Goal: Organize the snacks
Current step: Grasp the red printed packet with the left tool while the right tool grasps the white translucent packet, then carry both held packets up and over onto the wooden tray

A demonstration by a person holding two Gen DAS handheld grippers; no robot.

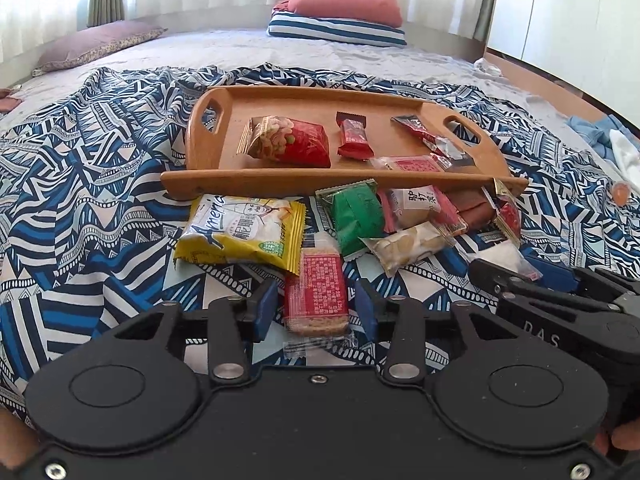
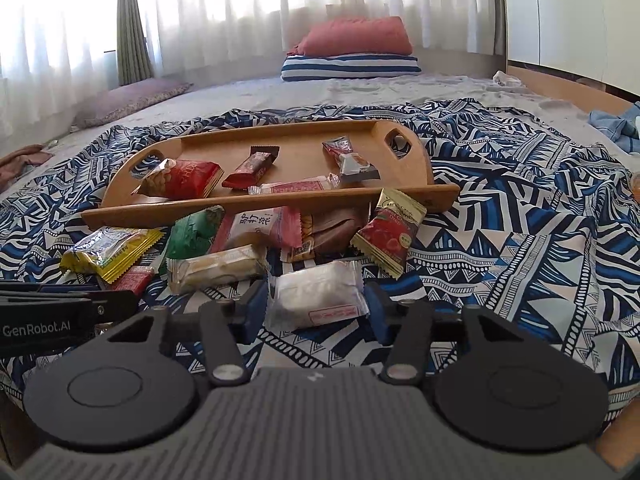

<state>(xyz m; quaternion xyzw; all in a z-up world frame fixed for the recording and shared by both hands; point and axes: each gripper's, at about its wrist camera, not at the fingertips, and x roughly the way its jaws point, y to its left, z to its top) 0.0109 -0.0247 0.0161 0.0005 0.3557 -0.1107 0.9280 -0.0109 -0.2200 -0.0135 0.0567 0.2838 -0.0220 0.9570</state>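
Observation:
A wooden tray (image 1: 280, 188) (image 2: 280, 200) lies on a patterned blue cloth and holds several snack packets. More packets lie in front of it. My left gripper (image 1: 316, 304) is open, its blue pads on either side of a red cracker packet (image 1: 316, 292), apart from it. My right gripper (image 2: 316, 308) is open around a white packet (image 2: 316, 300), pads not pressing it. A yellow bag (image 1: 244, 232) (image 2: 108, 252), a green packet (image 1: 356, 216) (image 2: 192, 232) and a red-and-yellow candy packet (image 2: 390, 236) lie nearby. The right gripper shows in the left wrist view (image 1: 560, 300).
The cloth (image 1: 80, 208) covers a bed with striped and red pillows (image 1: 340, 16) at the back and a mauve pillow (image 1: 96, 44) at left. Blue clothes (image 1: 604, 136) lie at the right edge. A wooden bed frame (image 2: 560, 84) runs along the right.

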